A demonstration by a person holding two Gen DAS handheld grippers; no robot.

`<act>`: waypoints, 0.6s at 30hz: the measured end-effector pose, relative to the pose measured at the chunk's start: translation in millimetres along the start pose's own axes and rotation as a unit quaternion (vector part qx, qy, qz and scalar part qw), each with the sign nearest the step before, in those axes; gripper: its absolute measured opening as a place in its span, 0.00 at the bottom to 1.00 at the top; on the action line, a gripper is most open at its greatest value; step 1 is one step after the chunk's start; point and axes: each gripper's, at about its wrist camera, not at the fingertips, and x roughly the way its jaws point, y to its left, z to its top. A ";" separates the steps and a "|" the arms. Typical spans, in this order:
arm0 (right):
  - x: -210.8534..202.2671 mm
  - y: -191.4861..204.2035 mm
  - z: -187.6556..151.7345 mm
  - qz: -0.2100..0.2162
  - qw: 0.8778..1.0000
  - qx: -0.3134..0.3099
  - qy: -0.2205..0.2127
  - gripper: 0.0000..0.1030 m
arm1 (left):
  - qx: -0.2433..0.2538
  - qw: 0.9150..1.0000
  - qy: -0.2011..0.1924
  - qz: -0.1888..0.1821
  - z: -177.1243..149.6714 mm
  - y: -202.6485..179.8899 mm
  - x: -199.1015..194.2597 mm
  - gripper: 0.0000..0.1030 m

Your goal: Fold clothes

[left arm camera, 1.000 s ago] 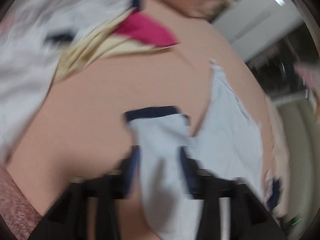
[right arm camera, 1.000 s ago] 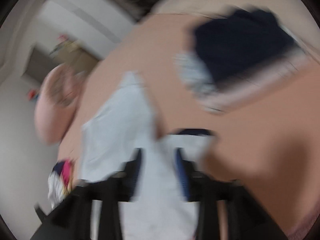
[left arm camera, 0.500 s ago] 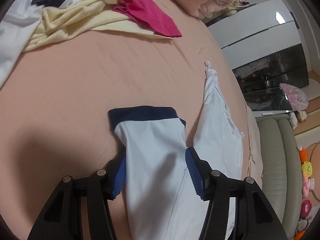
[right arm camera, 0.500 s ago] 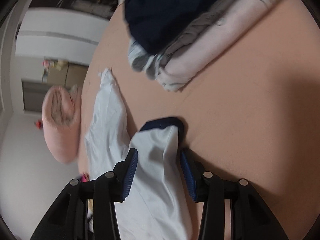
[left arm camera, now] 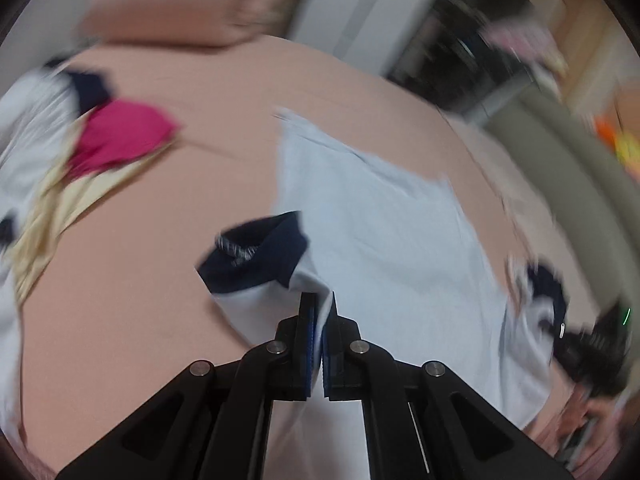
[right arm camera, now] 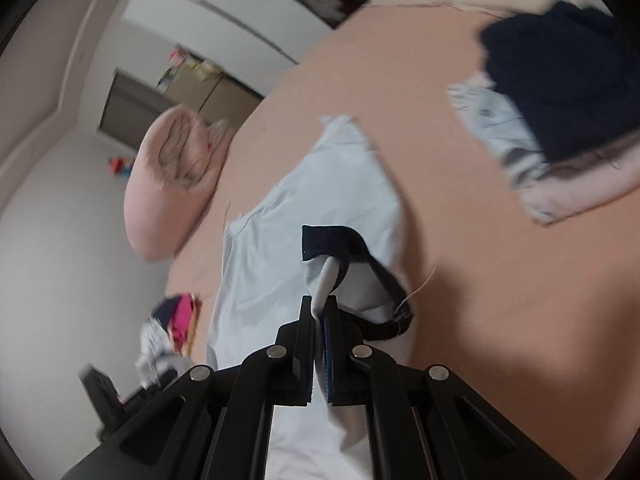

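A white T-shirt (left arm camera: 384, 236) with navy sleeve cuffs lies spread on the peach bed sheet (left arm camera: 132, 280). My left gripper (left arm camera: 322, 312) is shut on the shirt's cloth just behind one navy-cuffed sleeve (left arm camera: 256, 252), which is lifted and crumpled. In the right wrist view the same shirt (right arm camera: 320, 200) lies ahead, and my right gripper (right arm camera: 320, 312) is shut on the cloth by the other navy cuff (right arm camera: 332, 244), which hangs folded over. Both views are motion-blurred.
A heap of unfolded clothes, white, yellow and magenta (left arm camera: 112, 136), lies at the left. A folded stack with a navy top (right arm camera: 560, 80) sits at the right. A rolled pink blanket (right arm camera: 172, 172) lies at the bed's far end. A sofa (left arm camera: 560, 152) stands beyond the bed.
Both grippers were open astride the sleeves half a second ago. Now both have shut on the cloth and lifted the sleeves, and the cuffs have crumpled.
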 end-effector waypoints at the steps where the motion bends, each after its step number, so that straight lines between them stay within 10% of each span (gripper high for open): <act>1: 13.7 6.4 -5.4 -0.007 1.000 -0.009 0.020 0.02 | 0.017 1.000 0.019 -0.003 -1.1 -12.9 14.2 0.01; 6: 53.2 27.2 -20.3 -0.016 0.996 -0.027 0.084 0.05 | 0.018 0.990 0.138 -0.023 -17.9 -30.4 72.9 0.05; 8: 51.8 28.8 -19.3 -0.005 0.996 -0.017 0.090 0.08 | -0.011 0.992 0.109 -0.058 -13.1 -22.5 51.5 0.07; 12: 16.3 49.6 -9.5 0.051 0.995 -0.053 0.067 0.73 | -0.022 0.993 0.053 -0.105 -5.6 -12.1 6.9 0.77; 15: -1.4 60.3 -8.8 0.070 0.992 -0.092 0.053 0.73 | -0.015 0.993 0.023 -0.111 -2.3 -9.0 -12.3 0.77; 18: 3.0 58.5 -17.0 0.027 0.993 -0.108 0.049 0.73 | 0.006 1.000 -0.010 -0.026 -6.6 -0.5 -10.5 0.66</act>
